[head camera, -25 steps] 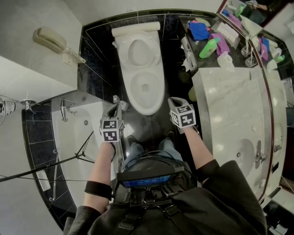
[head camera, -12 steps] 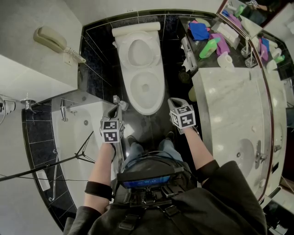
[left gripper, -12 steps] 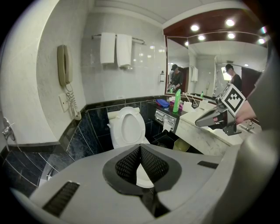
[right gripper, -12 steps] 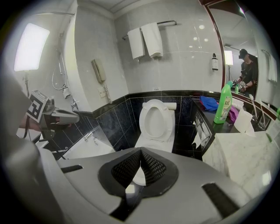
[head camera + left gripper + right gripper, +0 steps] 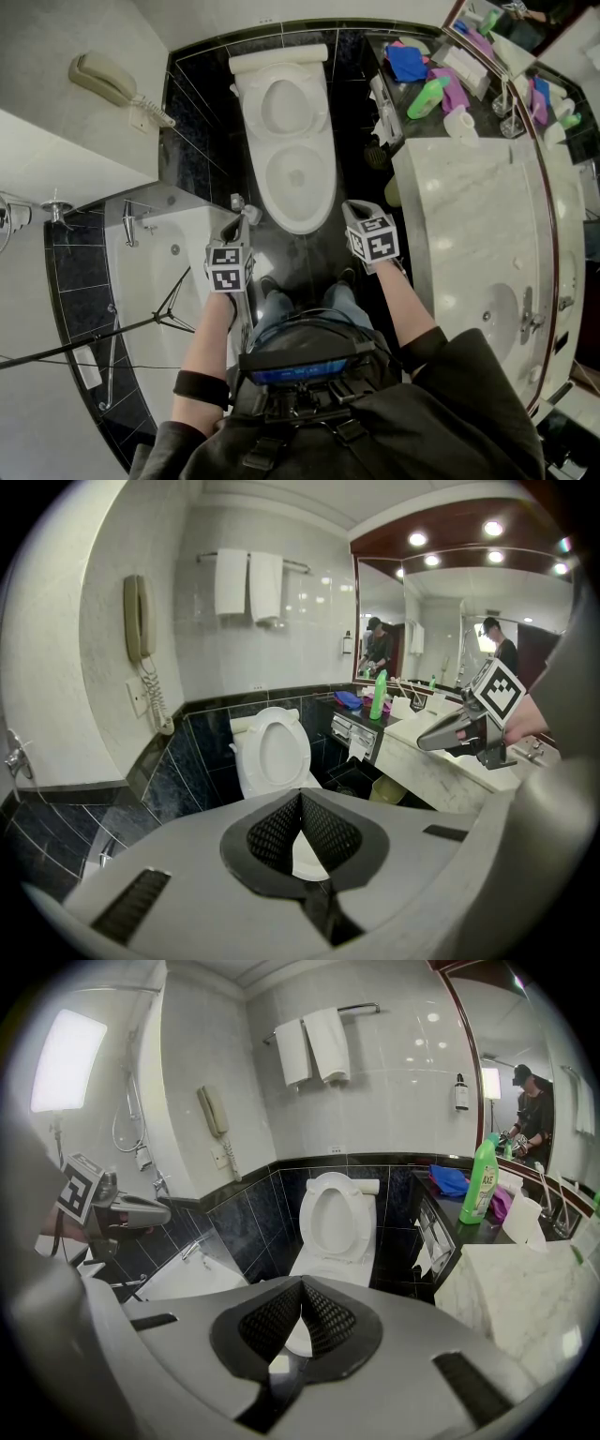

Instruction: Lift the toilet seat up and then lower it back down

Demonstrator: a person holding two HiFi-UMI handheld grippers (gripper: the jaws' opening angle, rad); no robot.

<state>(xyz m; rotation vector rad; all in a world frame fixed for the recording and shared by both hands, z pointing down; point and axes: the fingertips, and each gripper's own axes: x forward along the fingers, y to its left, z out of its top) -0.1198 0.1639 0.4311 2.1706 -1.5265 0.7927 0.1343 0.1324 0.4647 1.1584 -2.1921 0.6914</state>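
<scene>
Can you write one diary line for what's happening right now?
toilet seat: up | left gripper: shut, empty | right gripper: shut, empty | touching seat: neither

"AXE" — on green bottle (image 5: 481, 1181)

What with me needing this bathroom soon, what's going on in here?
A person stands facing the toilet with a handheld claw in each hand. The toilet seat stands raised against the tank, leaving the bowl uncovered. The left claw and the right claw are both shut and empty, held short of the bowl and touching nothing. Lowering the seat back down is not yet done.
</scene>
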